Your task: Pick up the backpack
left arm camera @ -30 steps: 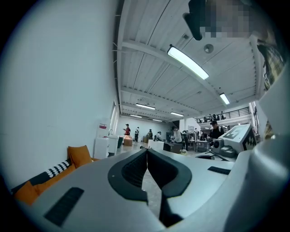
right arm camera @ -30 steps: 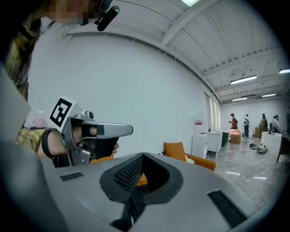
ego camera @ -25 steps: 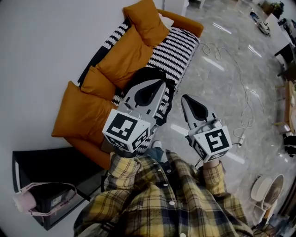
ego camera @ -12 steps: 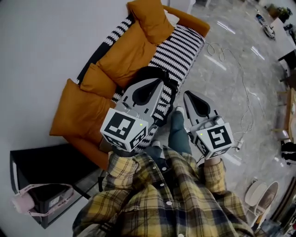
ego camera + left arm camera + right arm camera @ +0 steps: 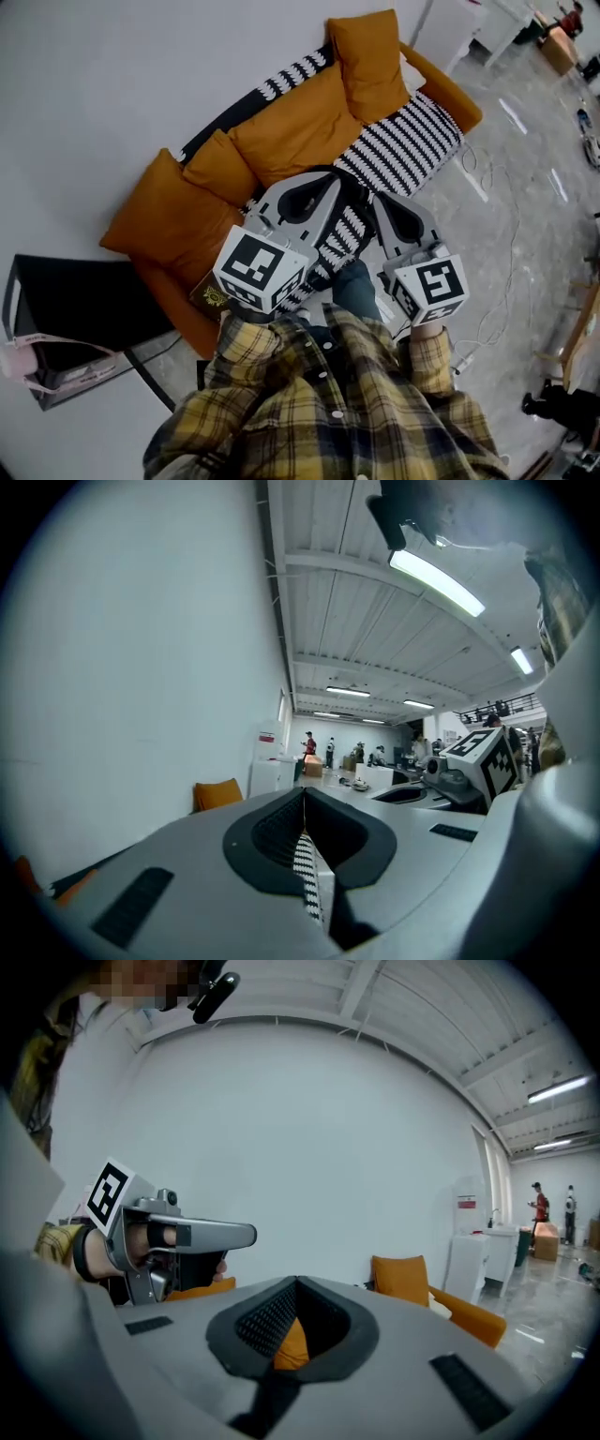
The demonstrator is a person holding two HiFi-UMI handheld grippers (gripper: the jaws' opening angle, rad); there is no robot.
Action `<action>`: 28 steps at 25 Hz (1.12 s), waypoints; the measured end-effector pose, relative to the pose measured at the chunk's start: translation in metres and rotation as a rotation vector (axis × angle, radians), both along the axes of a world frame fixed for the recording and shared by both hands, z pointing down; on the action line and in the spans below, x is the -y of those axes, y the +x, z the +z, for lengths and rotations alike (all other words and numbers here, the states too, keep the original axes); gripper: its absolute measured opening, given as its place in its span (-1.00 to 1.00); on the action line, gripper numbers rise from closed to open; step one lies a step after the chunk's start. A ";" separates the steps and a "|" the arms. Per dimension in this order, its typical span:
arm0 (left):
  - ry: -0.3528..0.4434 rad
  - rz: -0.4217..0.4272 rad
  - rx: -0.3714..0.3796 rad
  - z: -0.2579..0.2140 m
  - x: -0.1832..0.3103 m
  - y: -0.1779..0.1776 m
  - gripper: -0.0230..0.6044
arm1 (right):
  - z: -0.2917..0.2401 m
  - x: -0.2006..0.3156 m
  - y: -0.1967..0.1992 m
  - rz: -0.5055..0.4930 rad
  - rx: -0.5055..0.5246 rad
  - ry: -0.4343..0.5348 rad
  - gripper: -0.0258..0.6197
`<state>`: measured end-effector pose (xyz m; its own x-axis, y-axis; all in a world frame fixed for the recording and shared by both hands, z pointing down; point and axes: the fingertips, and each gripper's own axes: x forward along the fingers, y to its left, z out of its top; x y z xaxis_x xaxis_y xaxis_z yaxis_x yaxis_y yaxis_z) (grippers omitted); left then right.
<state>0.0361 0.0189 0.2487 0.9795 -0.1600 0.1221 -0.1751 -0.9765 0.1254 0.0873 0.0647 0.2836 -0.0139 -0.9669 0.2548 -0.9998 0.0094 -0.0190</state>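
A black backpack (image 5: pixel 355 190) lies on the striped seat of an orange sofa (image 5: pixel 421 137); only its dark edge shows between and behind my two grippers. My left gripper (image 5: pixel 327 177) hangs over it, jaws shut and empty. Just to its right my right gripper (image 5: pixel 380 199) is also shut and empty, over the seat's front edge. In the left gripper view the shut left gripper (image 5: pixel 302 795) points along the sofa, with striped fabric (image 5: pixel 306 865) below the jaws. In the right gripper view the shut right gripper (image 5: pixel 295 1282) faces an orange cushion (image 5: pixel 403 1280).
Orange cushions (image 5: pixel 292 131) line the sofa back against a white wall. A black side table (image 5: pixel 80 298) with a pink object (image 5: pixel 33 346) stands at the left. White cables (image 5: pixel 502 281) trail over the marble floor on the right. People and desks (image 5: pixel 361 757) stand far off.
Both grippers have moved forward with the person to the sofa and now hang over its striped seat. Both stay shut and empty.
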 end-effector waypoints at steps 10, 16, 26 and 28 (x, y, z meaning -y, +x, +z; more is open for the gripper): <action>-0.061 -0.382 0.050 0.002 0.103 0.044 -0.86 | 0.003 0.126 0.057 -0.394 0.037 -0.061 -0.87; -0.091 -0.560 0.064 0.016 0.136 0.046 -0.86 | 0.021 0.169 0.062 -0.572 0.046 -0.099 -0.87; -0.147 -0.779 0.101 0.048 0.141 0.002 -0.86 | 0.052 0.194 0.025 -0.771 0.061 -0.158 -0.87; -0.155 -0.800 0.096 0.050 0.139 -0.007 -0.86 | 0.054 0.192 0.018 -0.781 0.061 -0.164 -0.87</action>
